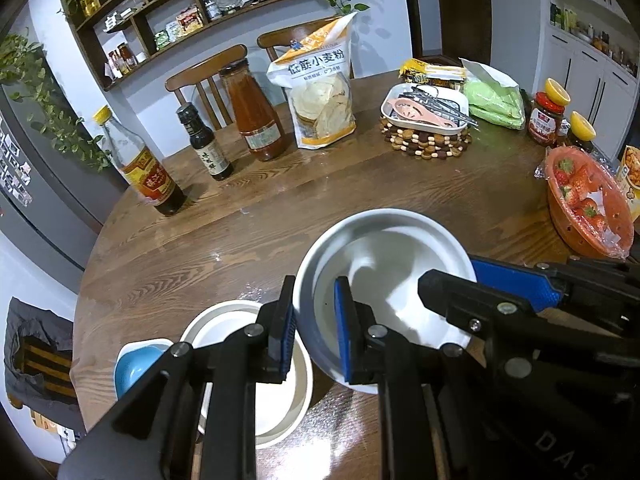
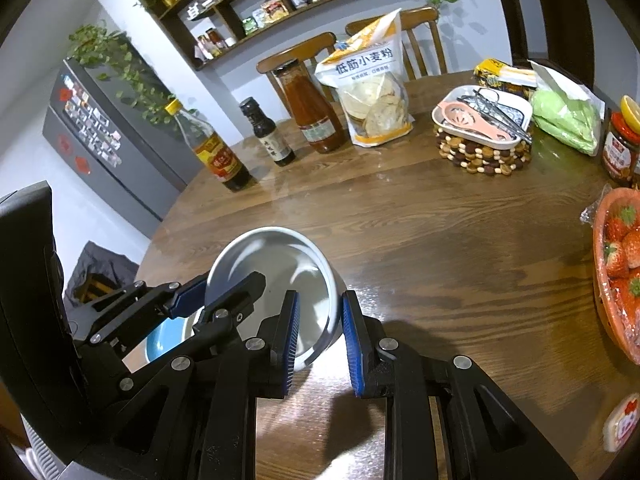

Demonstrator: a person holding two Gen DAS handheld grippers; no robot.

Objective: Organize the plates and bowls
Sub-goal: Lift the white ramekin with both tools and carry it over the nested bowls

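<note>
A white bowl with a grey outside [image 1: 384, 264] is held tilted above the wooden table [image 1: 280, 216]. My left gripper [image 1: 316, 332] is shut on its left rim, one blue pad inside, one outside. My right gripper [image 2: 320, 332] is shut on the opposite rim; it also shows in the left wrist view [image 1: 492, 292]. The bowl also shows in the right wrist view [image 2: 276, 268]. Below on the table sit a second white bowl [image 1: 276, 392] and a small blue bowl [image 1: 136, 364], the latter also showing in the right wrist view [image 2: 168, 338].
Three sauce bottles [image 1: 256, 116] and a flour bag [image 1: 320, 92] stand at the far side. A white tray of utensils [image 1: 424, 112] sits on a beaded trivet. An orange basket of strawberries [image 1: 584, 204] is at the right edge, jars [image 1: 546, 118] behind it.
</note>
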